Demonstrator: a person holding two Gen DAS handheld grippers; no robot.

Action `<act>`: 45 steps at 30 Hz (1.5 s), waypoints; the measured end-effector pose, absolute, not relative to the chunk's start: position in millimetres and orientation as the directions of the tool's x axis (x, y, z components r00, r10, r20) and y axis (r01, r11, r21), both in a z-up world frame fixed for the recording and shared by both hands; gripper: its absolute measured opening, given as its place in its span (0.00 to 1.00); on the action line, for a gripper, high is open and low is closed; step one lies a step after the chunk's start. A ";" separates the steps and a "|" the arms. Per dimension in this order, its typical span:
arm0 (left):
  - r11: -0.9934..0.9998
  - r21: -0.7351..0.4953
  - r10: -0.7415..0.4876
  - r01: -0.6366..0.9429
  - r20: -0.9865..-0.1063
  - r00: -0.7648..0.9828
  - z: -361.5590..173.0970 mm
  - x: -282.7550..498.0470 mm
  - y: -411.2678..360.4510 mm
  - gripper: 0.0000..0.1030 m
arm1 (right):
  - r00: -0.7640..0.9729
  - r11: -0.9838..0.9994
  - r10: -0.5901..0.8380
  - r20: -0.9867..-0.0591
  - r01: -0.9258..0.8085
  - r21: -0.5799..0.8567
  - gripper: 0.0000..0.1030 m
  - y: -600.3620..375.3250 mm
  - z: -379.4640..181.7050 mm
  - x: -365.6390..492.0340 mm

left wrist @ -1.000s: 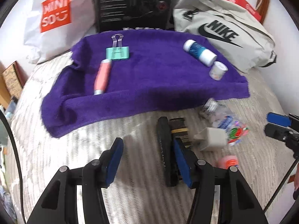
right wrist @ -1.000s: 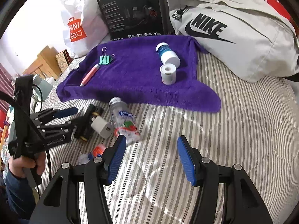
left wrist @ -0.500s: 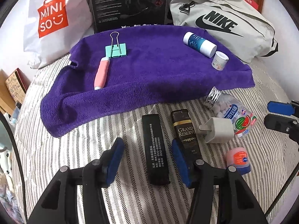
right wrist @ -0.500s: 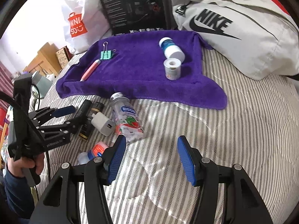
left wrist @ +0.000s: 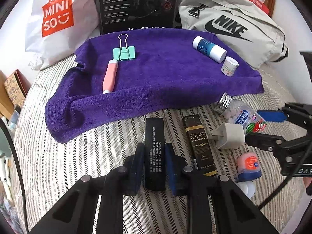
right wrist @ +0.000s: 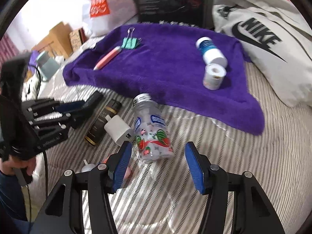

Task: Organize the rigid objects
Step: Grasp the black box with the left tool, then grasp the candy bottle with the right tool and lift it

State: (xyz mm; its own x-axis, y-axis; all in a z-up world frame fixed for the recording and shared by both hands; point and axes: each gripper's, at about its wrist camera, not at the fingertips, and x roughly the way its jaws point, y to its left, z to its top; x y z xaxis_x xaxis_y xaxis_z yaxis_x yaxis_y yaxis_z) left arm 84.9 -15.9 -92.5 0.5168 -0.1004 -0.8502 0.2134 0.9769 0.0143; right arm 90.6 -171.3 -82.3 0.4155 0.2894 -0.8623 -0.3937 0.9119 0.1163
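My left gripper (left wrist: 154,163) is shut on a flat black bar with white print (left wrist: 154,136) that lies on the striped bed in front of the purple towel (left wrist: 156,81). Right of the bar lie a black "Grand Reserve" box (left wrist: 200,144), a white charger (left wrist: 230,135), a clear candy bottle (left wrist: 241,115) and a small pink jar (left wrist: 249,164). My right gripper (right wrist: 159,165) is open, its fingers on either side of the bottom end of the candy bottle (right wrist: 152,132). On the towel lie a green binder clip (left wrist: 124,52), a pink pen (left wrist: 110,76), a blue-and-white bottle (left wrist: 208,47) and a small white roll (left wrist: 229,66).
Behind the towel stand a Miniso bag (left wrist: 56,17), a black carton (left wrist: 136,3) and a grey Nike bag (left wrist: 232,25). The right gripper shows at the right edge of the left wrist view (left wrist: 280,132). Boxes and furniture lie off the bed's left edge (right wrist: 56,41).
My left gripper has moved over the black bar and shut on it. My right gripper has moved left and forward until its open fingers straddle the candy bottle's bottom end.
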 end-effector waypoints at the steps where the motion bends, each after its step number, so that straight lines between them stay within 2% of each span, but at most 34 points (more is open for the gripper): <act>1: 0.977 0.014 -0.099 0.211 -0.850 0.517 -92.4 85.0 -15.9 0.20 | 0.410 0.908 0.285 -0.866 -0.404 0.108 0.55 -168.4 -85.2 92.0; 8: 0.979 -0.002 -0.109 0.203 -0.848 0.519 -92.6 84.7 -13.5 0.20 | 0.420 0.885 0.240 -0.875 -0.466 0.019 0.55 -152.9 -99.4 98.6; 14: 0.979 0.006 -0.102 0.204 -0.849 0.518 -92.7 84.3 -14.9 0.20 | 0.422 0.863 0.255 -0.870 -0.506 0.008 0.41 -149.2 -98.0 100.0; 21: 0.979 -0.002 -0.109 0.203 -0.849 0.517 -92.6 84.4 -11.8 0.20 | 0.421 0.868 0.262 -0.868 -0.496 0.022 0.40 -154.5 -96.5 94.7; 30: 0.982 0.040 -0.064 0.185 -0.848 0.525 -93.1 81.2 -11.6 0.21 | 0.443 0.939 0.191 -0.876 -0.343 0.031 0.40 -209.2 -90.9 75.2; 45: 0.980 0.042 -0.069 0.194 -0.844 0.532 -94.3 85.0 -15.4 0.21 | 0.450 0.937 0.182 -0.874 -0.349 0.016 0.40 -211.8 -97.7 80.2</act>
State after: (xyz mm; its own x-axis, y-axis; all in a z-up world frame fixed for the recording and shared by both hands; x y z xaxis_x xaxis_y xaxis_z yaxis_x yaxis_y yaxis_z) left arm 85.0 -15.4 -94.3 0.5319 -0.0694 -0.8440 0.1939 0.9801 0.0416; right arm 80.2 -211.8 -97.7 0.4497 0.1824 -0.8743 -0.3490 0.9370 0.0160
